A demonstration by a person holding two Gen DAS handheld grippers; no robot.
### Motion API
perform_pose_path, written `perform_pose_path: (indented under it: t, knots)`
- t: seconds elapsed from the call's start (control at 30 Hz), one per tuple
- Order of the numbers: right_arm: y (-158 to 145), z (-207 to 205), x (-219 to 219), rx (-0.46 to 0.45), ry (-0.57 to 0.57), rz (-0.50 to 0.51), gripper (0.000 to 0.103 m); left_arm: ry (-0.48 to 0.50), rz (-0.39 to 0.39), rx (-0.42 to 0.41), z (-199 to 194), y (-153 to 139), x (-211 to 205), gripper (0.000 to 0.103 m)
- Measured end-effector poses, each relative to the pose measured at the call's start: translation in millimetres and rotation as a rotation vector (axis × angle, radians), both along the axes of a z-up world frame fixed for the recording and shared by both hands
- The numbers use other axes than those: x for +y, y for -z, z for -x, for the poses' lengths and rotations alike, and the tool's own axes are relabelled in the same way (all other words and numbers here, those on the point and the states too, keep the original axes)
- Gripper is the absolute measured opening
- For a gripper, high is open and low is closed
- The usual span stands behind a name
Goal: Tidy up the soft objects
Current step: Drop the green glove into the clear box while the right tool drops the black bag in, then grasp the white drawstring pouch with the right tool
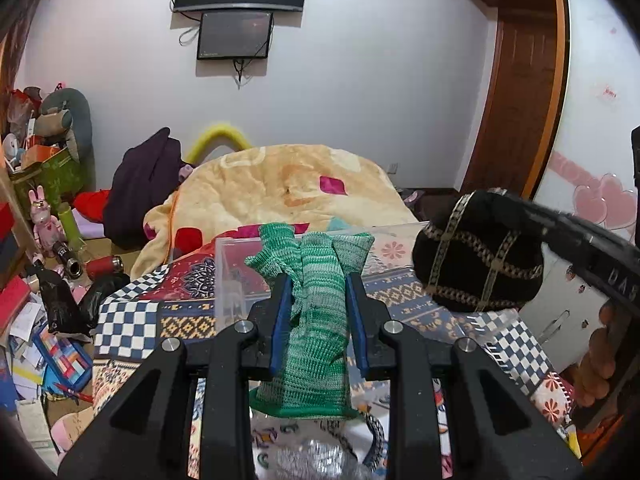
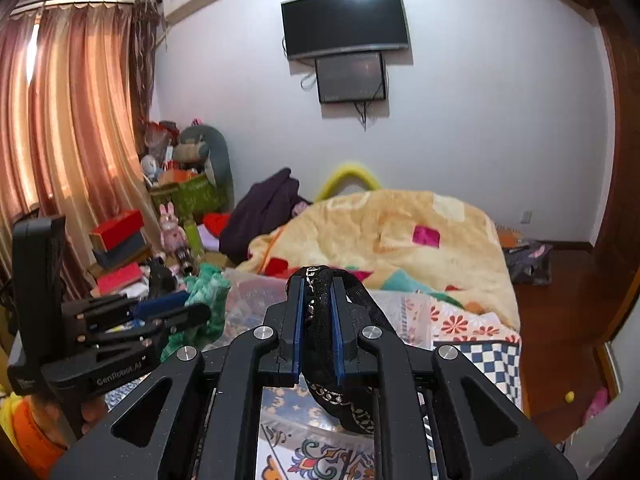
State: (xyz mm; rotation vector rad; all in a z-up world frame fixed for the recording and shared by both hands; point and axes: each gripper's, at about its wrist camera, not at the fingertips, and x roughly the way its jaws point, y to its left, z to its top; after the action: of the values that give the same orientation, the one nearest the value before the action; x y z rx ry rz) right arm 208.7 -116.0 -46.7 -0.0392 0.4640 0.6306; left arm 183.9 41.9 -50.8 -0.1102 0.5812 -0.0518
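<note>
Left gripper [image 1: 316,312], fingers closed on green glove [image 1: 316,320]; right gripper [image 2: 316,332] clamping black hat [image 1: 478,252]; both above bed near clear bin [image 1: 236,264]: best lowered inside before release.

My left gripper [image 1: 316,304] is raised and pointing level ahead, its blue-padded jaws pressed in on a green knitted glove [image 1: 316,320] that hangs down between them. My right gripper [image 2: 316,320] sits at about the same height, jaws drawn close together and pinching a black patterned hat [image 2: 324,332]. In the left wrist view the right gripper comes in from the right edge, with my right hand [image 1: 600,360] wrapped around its handle. The two grippers are side by side, apart.
</note>
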Motion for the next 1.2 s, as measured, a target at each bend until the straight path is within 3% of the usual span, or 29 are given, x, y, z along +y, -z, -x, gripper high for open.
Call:
perform_pose_path:
  t: [0.43,0.57,0.67,0.73,0.8,0.83,1.0,1.2]
  knots:
    - [38.7,-22.9,16.0,0.128,-0.039,0.128,0.013,0.007,0.003,0.128,-33.5,32.4,-2.2,0.028]
    - [40.4,-22.8,19.7,0.156,-0.061,0.157,0.016,0.013,-0.020,0.117,-24.0,31.0,-7.3,0.044]
    - [36.9,-15.0,18.3,0.143,-0.057,0.183,0.032,0.014,-0.042,0.092,-12.3,24.9,-12.3,0.057]
    - [31.5,-9.1,14.3,0.111,-0.038,0.175,0.055,0.007,-0.055,0.073,-5.0,20.0,-13.6,0.066]
    - [23.7,-0.1,6.6,0.076,-0.016,0.163,0.069,0.003,-0.063,0.049,6.7,12.8,-15.6,0.078]
    - [19.3,4.6,2.6,0.062,-0.007,0.155,0.076,0.005,-0.063,0.034,13.0,9.0,-16.2,0.079]
    - [-1.3,33.9,-21.5,0.005,0.002,0.102,0.083,0.019,-0.070,-0.033,50.4,-10.6,-22.1,0.100]
    - [-5.5,69.1,-33.5,-0.064,0.027,0.096,0.092,0.041,-0.084,-0.075,91.2,-14.7,-29.3,0.100]
